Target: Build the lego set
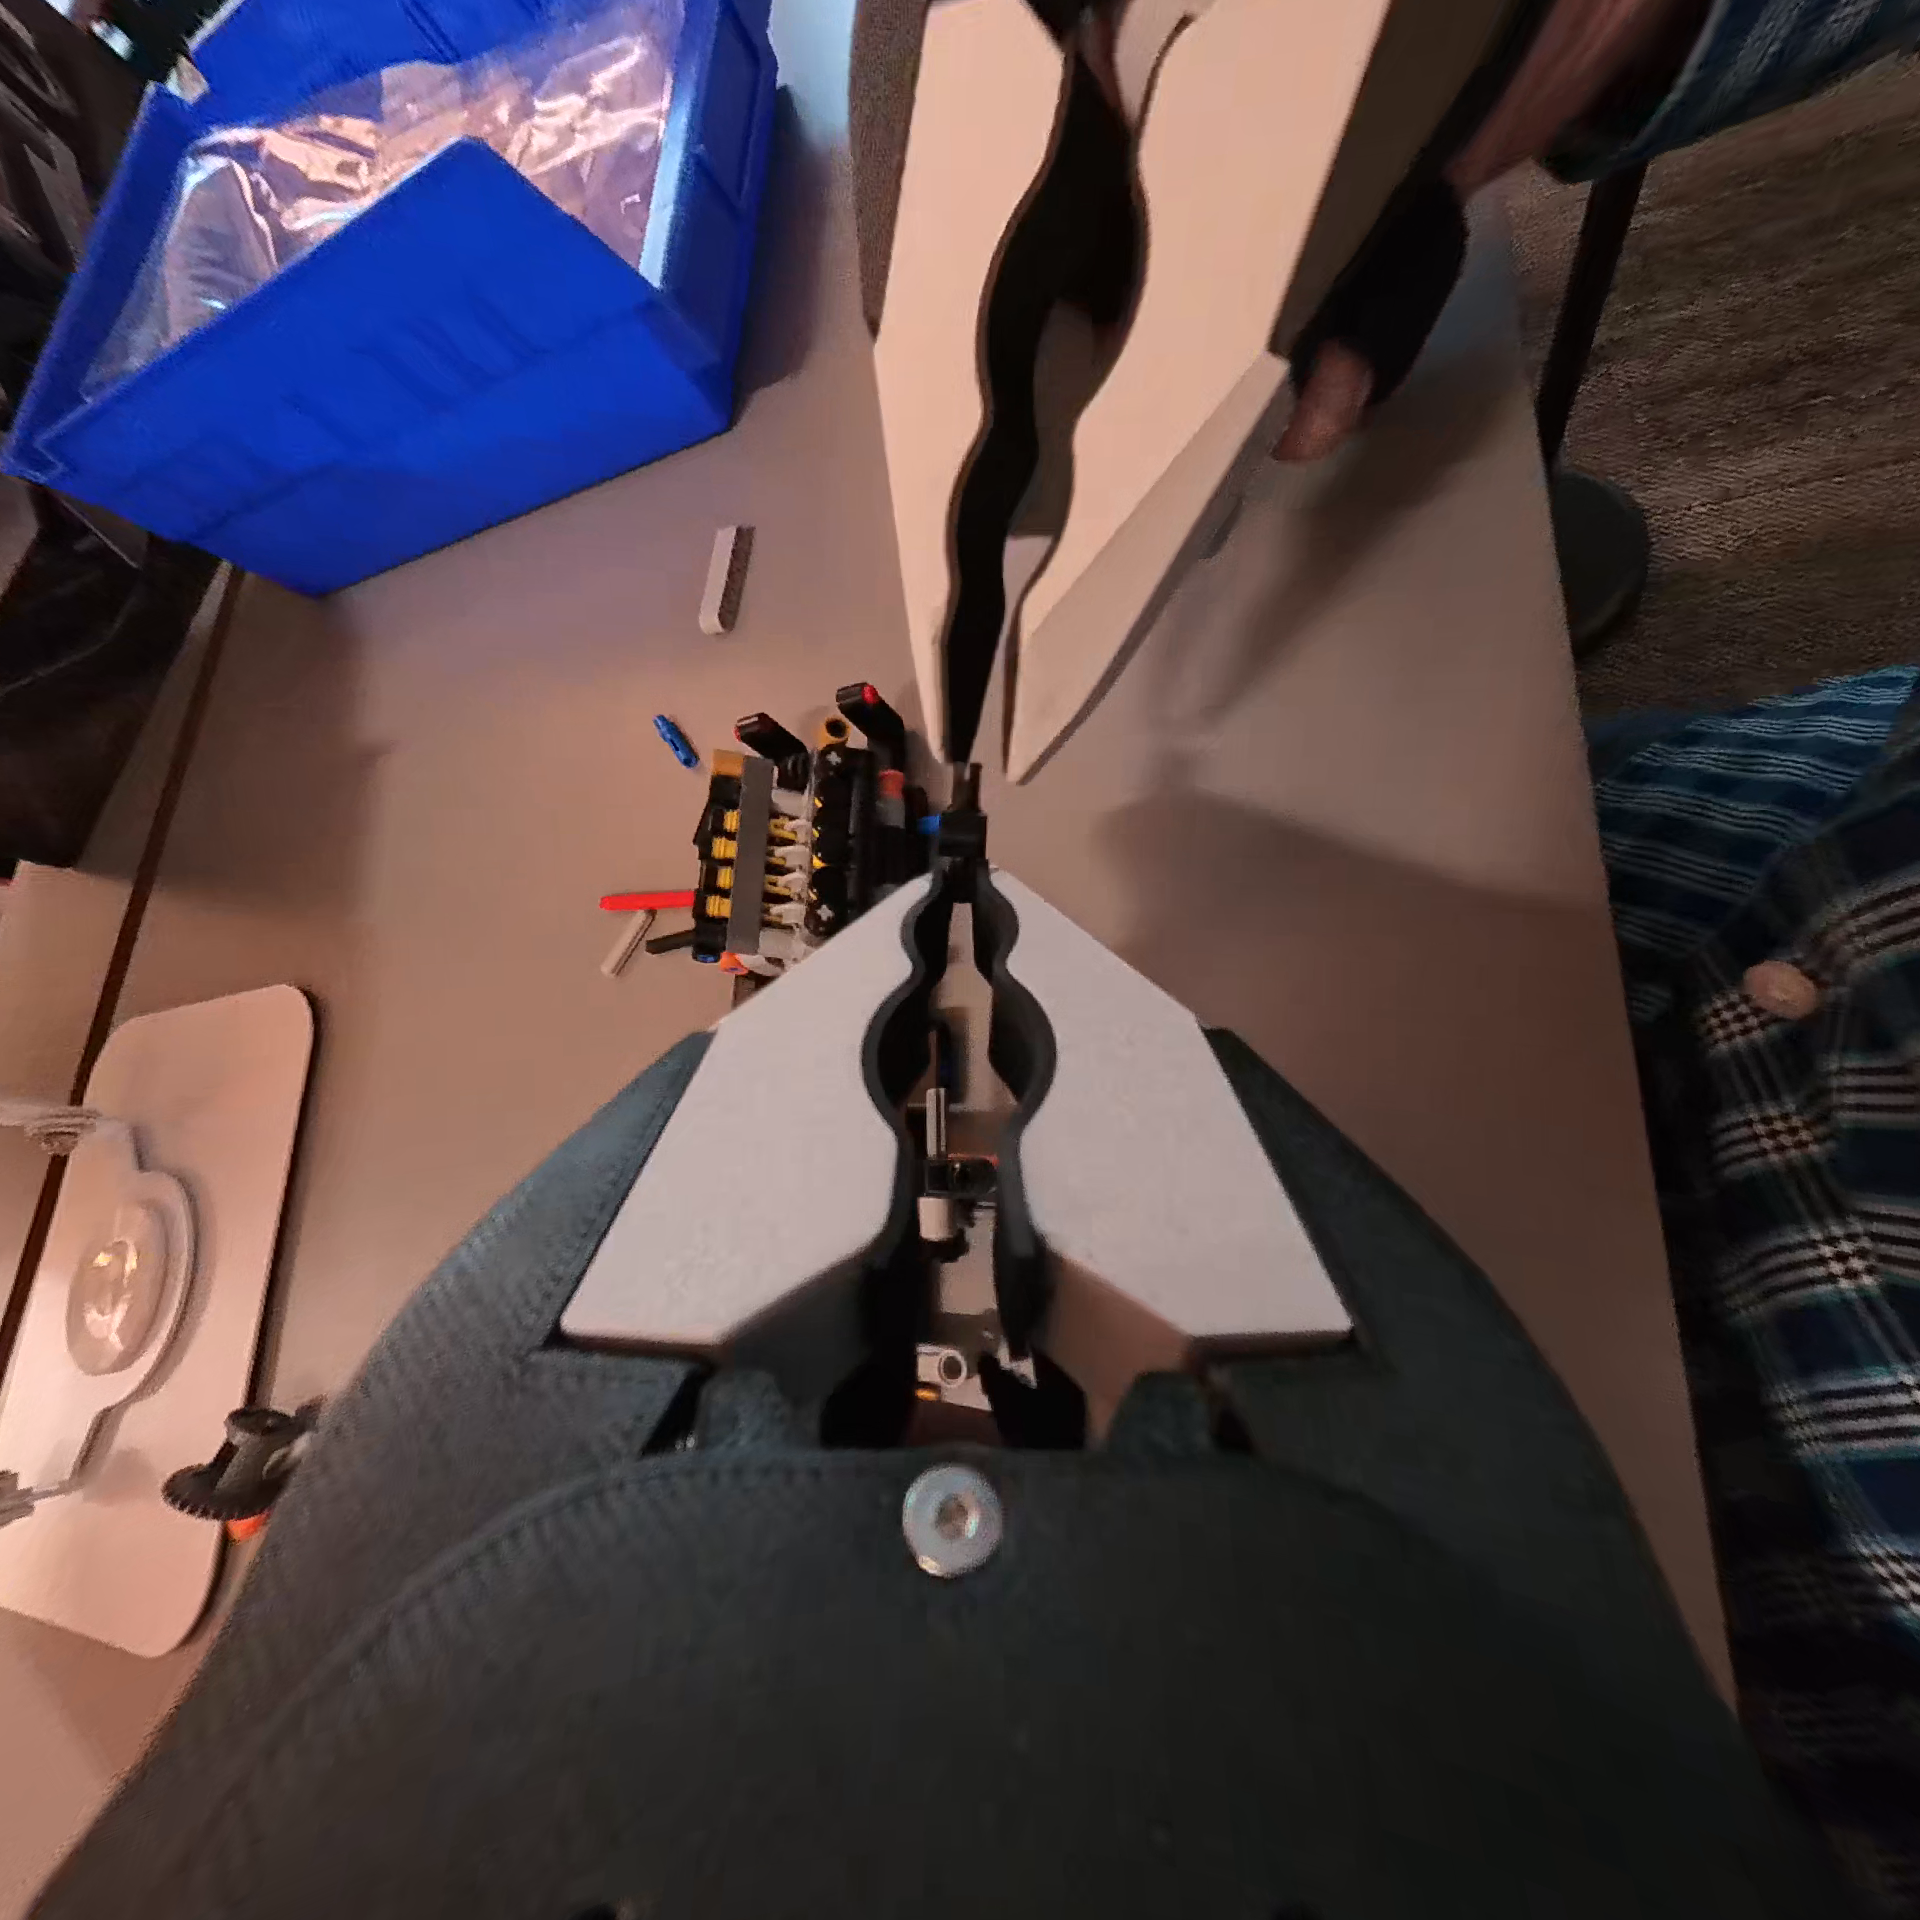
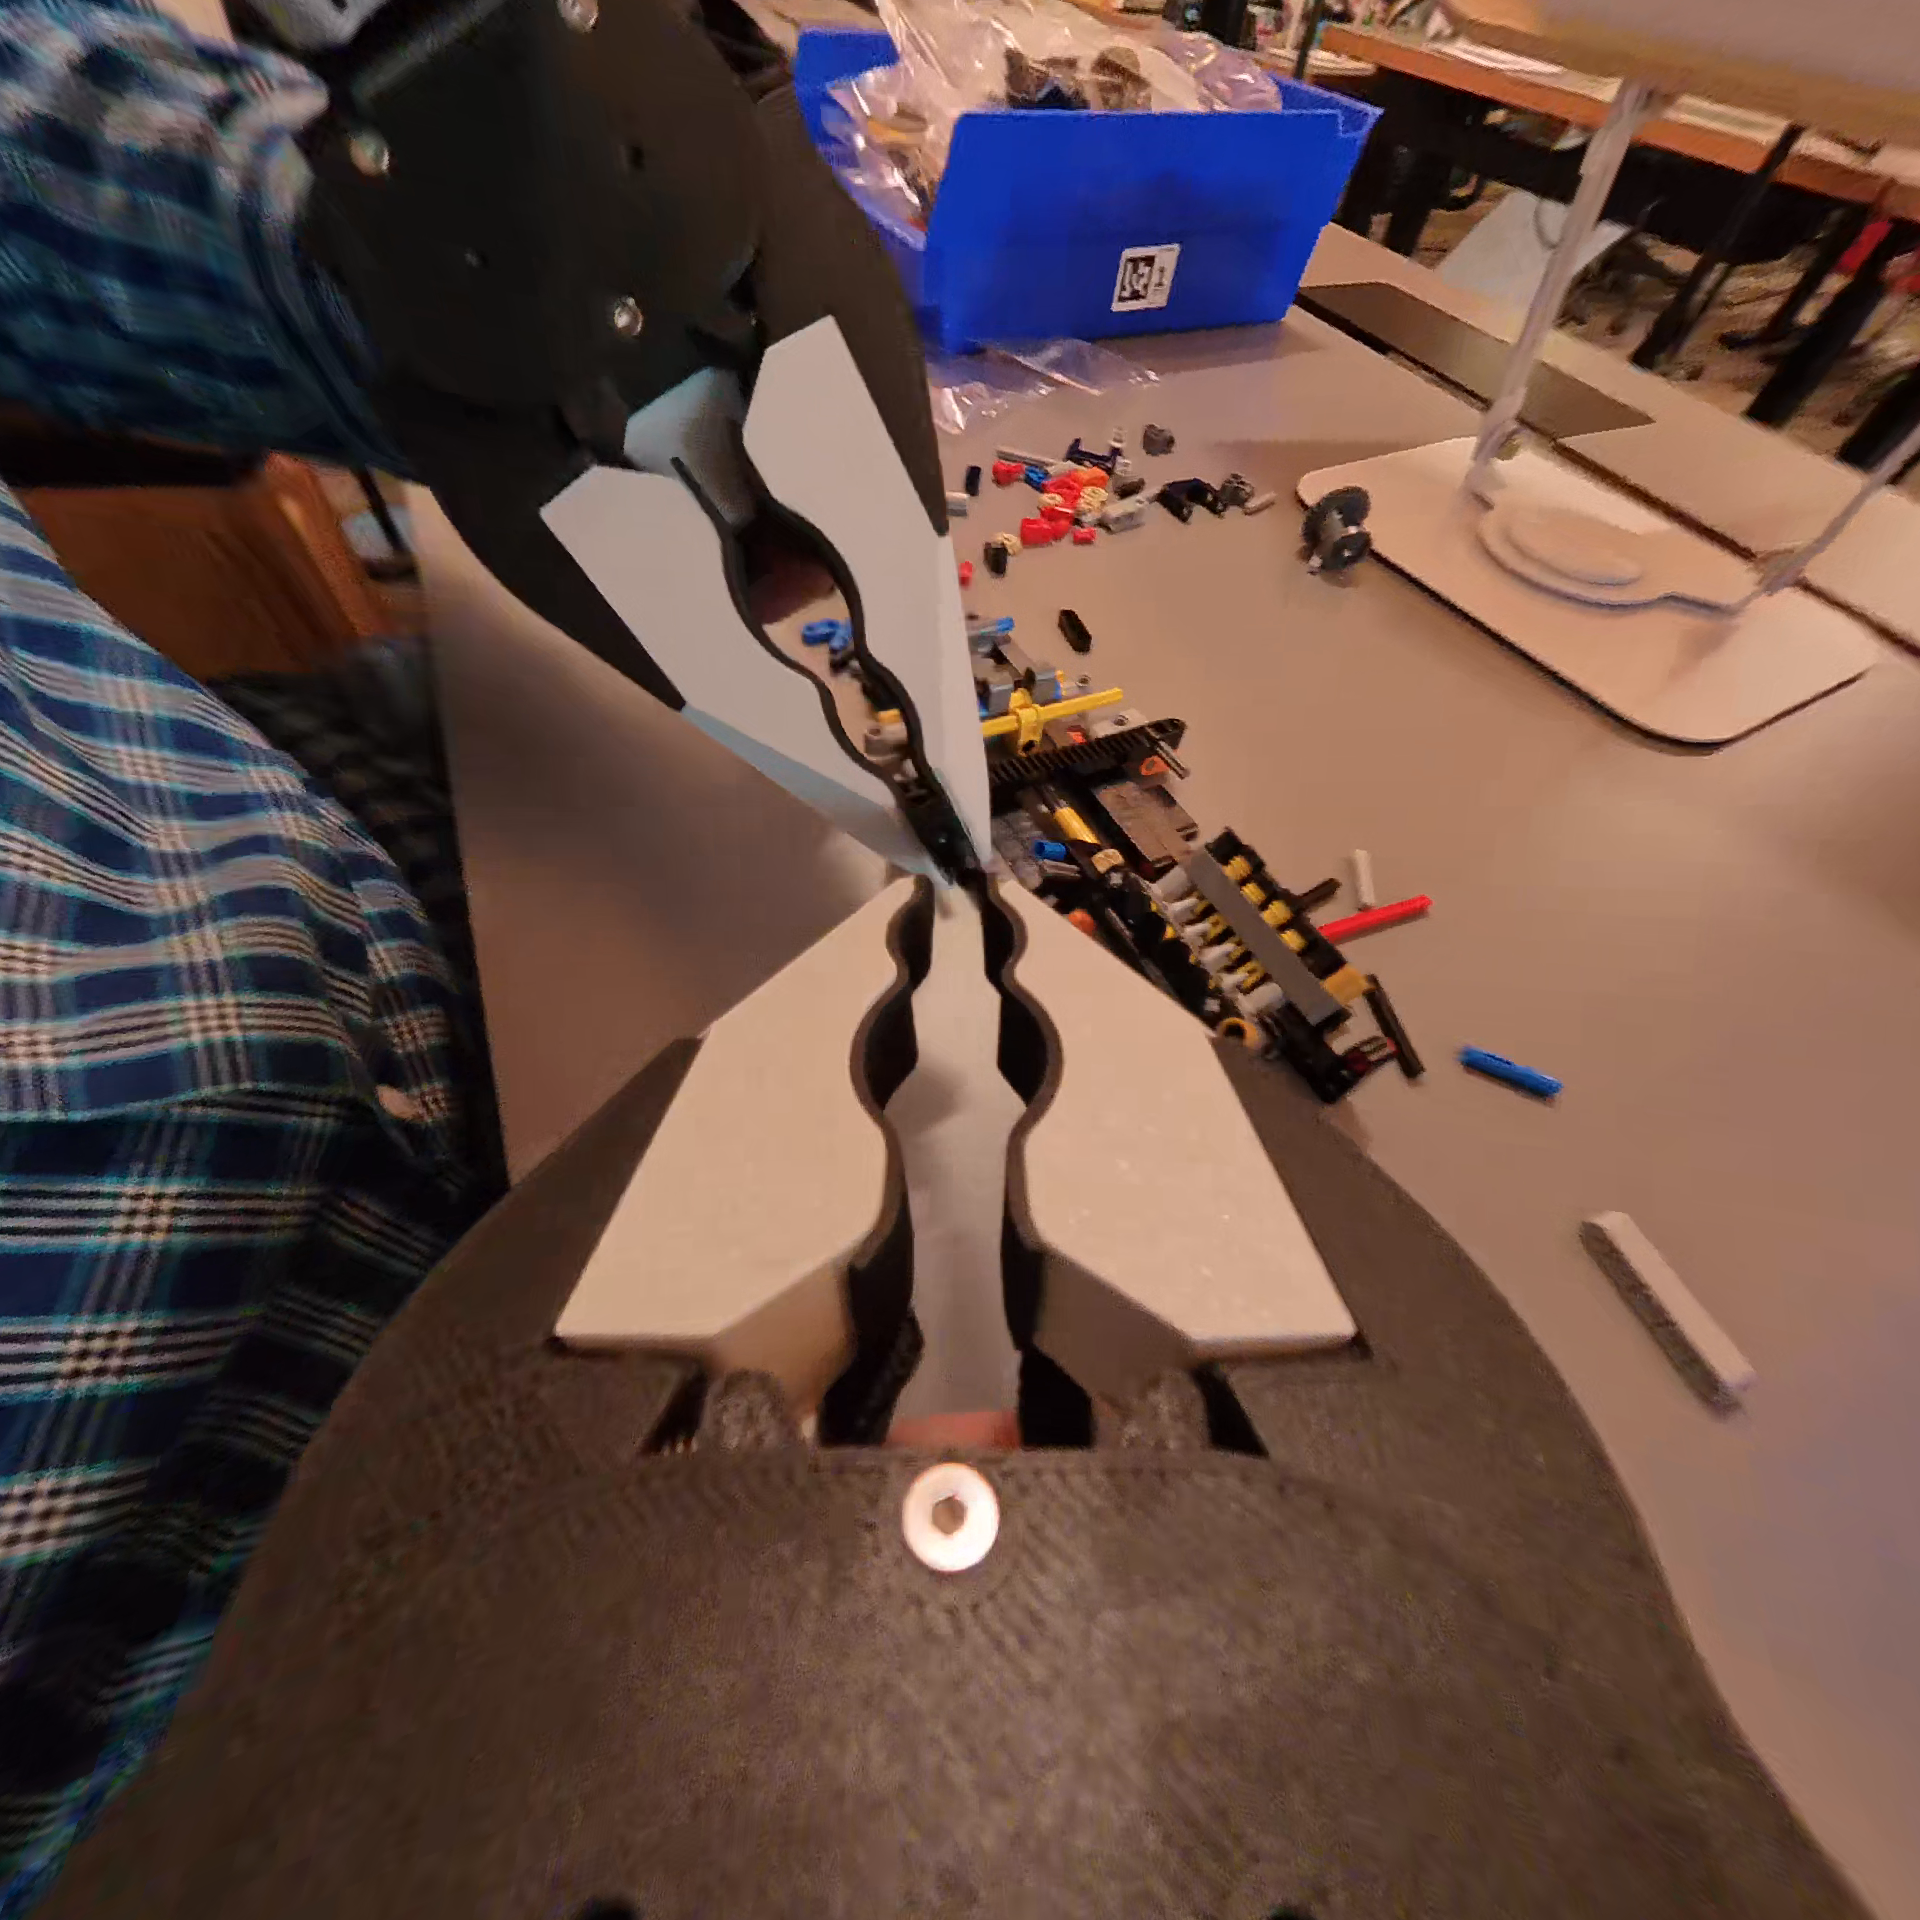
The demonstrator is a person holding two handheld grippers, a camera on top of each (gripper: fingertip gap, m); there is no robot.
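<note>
Grey table (image 2: 1558, 1039) bears lego build (image 2: 1195, 883), blue bin (image 2: 1122, 208).

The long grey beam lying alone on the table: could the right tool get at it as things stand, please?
Probably yes. The grey beam lies alone on bare table, with nothing on or against it. However, the right tool seems shut on a small black piece, which it would need to release first.

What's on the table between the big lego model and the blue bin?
In the right wrist view, a scatter of small loose pieces lies between the lego model and the blue bin.
</note>
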